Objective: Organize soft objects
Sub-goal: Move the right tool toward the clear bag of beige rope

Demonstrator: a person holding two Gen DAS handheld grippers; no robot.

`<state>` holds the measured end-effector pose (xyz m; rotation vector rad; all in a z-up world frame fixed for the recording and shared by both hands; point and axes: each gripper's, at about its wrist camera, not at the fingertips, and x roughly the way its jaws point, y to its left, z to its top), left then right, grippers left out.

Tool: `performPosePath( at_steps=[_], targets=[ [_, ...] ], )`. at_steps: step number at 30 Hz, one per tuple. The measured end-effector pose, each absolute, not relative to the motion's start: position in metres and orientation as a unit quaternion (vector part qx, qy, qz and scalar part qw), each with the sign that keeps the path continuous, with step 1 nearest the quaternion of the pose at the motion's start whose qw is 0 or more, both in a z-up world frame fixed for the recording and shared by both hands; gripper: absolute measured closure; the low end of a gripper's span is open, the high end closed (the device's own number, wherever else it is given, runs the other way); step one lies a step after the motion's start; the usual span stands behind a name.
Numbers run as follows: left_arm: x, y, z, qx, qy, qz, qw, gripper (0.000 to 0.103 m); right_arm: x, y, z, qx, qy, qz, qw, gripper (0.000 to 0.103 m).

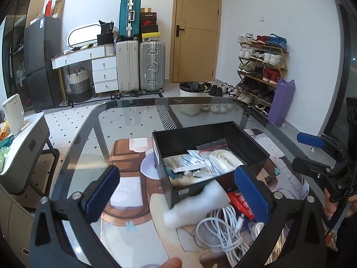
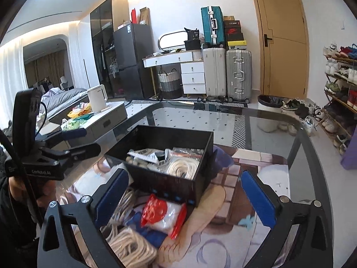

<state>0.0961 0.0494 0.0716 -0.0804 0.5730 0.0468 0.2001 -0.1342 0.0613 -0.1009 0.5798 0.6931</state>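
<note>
White cable (image 1: 225, 230) lies between left gripper (image 1: 178, 192) fingers

black box (image 2: 160, 156): open, holds my packets, cream rope | white cable (image 1: 225, 230), foam (image 1: 196, 205), red-white bag (image 2: 164, 215): beside it on tabletop

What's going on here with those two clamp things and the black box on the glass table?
A person is sorting soft odds and ends into the black box on the glass table, using a handheld gripper in each hand. Right now both the left gripper and the right gripper are wide open and hold nothing. The box already contains a white rope bundle and some packets. A red-and-white packet, white cable and white foam piece lie outside in front of it.
</note>
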Motion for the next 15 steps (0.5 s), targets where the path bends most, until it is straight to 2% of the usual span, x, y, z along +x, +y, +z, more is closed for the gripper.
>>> performPosePath(
  at_steps=[15],
  targets=[
    [0.069,0.047,0.072,-0.039,0.273,0.028,0.961,0.000,0.154,-0.144,0.053,-0.059,0.299,0.331,0.893,0.001]
  ],
)
